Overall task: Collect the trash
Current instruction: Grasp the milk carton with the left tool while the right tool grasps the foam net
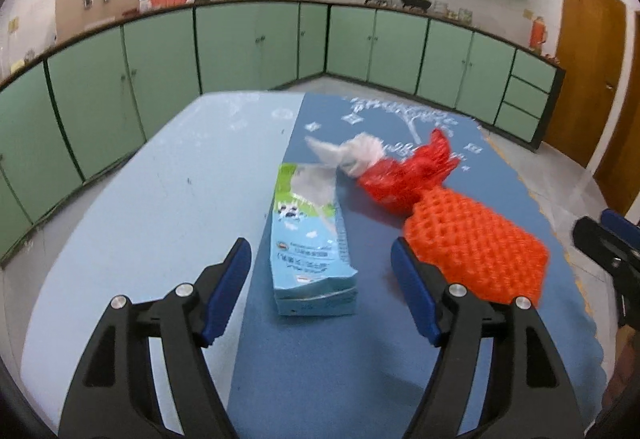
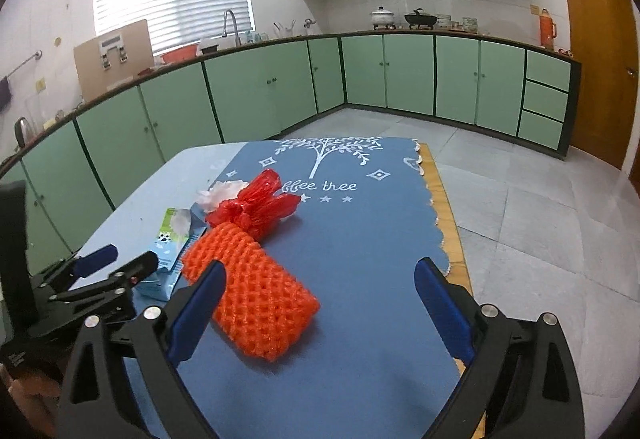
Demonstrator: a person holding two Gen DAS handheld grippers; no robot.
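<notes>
On the blue mat (image 2: 360, 239): milk carton (image 1: 310, 239) lying flat, framed for pickup by the wide-open, empty left gripper (image 1: 320, 271); right gripper (image 2: 320, 303) likewise open, empty, beside the orange foam net (image 2: 248, 295).

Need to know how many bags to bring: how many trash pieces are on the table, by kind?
Milk carton: 1
Orange foam net: 1
Red plastic bag: 1
White crumpled plastic: 1
Total: 4
</notes>
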